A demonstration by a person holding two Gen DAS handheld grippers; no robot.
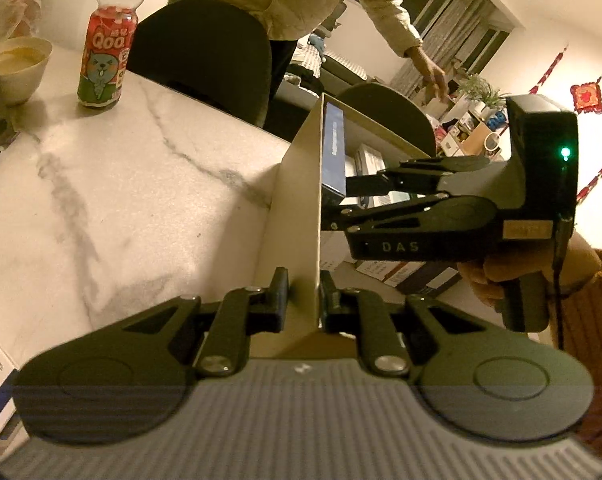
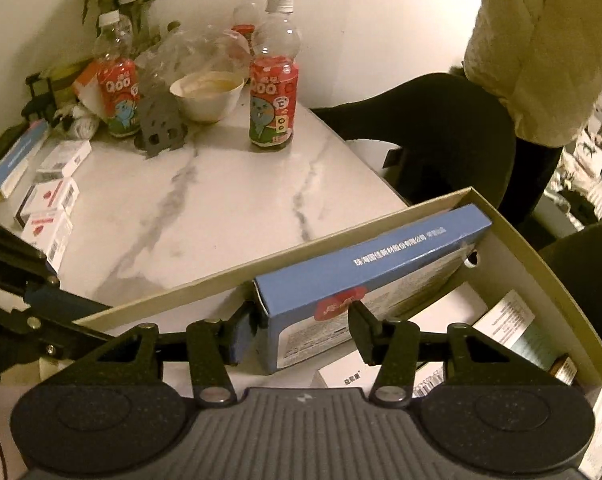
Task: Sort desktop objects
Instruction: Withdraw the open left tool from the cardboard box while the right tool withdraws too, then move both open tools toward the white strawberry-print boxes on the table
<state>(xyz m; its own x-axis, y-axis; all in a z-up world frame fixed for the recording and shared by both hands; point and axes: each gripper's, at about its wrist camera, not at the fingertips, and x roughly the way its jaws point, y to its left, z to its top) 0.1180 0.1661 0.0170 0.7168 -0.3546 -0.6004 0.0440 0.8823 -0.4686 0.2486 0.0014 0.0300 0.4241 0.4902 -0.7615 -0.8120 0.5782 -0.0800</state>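
A white marble-patterned table (image 2: 229, 208) carried a beige cardboard tray (image 2: 513, 236) at its near corner, and everything else sat in relation to that tray. The left gripper (image 1: 304, 294) was pinched tight on the tray's near wall, one finger outside and one inside. Inside the tray, a blue-topped box (image 2: 365, 276) stood on its long edge against the far wall, with several flat white cartons (image 2: 517, 326) lying on the tray floor beside it. The right gripper (image 2: 301, 328) reached into the tray with its fingers on either side of the blue-topped box's near end, the left pad against it and the right one at its face; whether it was actually squeezing could not be told. Beyond the tray, farther along the table, stood a Qoo bottle (image 2: 273, 96), a cream bowl (image 2: 207, 94) and more small boxes (image 2: 49, 200).
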